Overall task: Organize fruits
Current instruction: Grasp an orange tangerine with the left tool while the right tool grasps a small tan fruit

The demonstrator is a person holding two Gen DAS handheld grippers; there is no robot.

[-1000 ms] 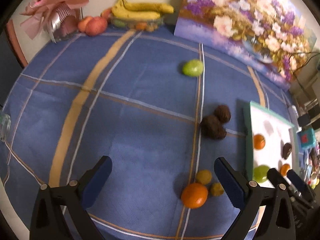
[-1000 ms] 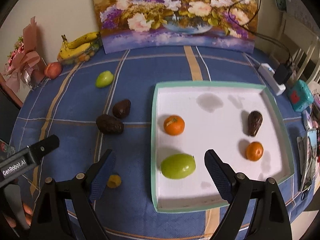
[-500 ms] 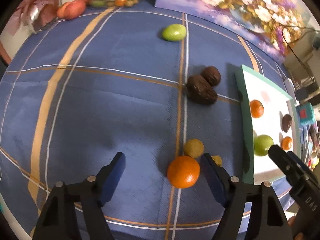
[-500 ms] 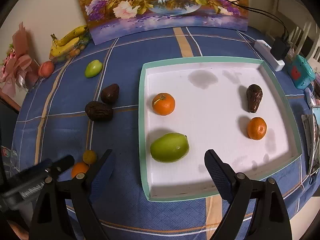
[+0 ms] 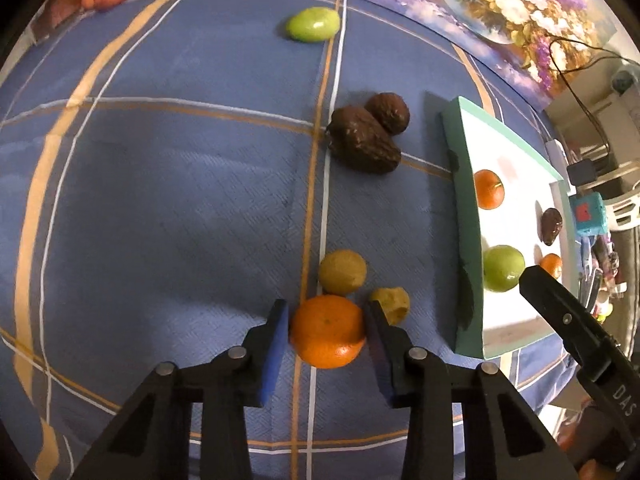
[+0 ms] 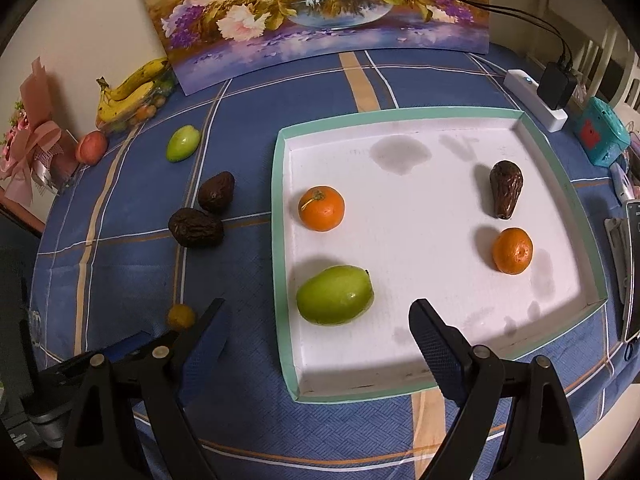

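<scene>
Left gripper (image 5: pixel 326 330): jaws closing on the loose orange (image 5: pixel 327 336) near the tablecloth's (image 5: pixel 160 200) front edge, both pads at its sides. A second ago they stood wide, the orange clear of them. Right gripper (image 6: pixel 320 328): wide open, empty, over the tray's (image 6: pixel 280 240) front-left corner, unchanged from earlier.

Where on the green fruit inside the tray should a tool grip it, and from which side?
Grip the green fruit across its narrower middle, coming from above: it lies on its side, and the tray wall close beside it blocks a level approach there.
</scene>
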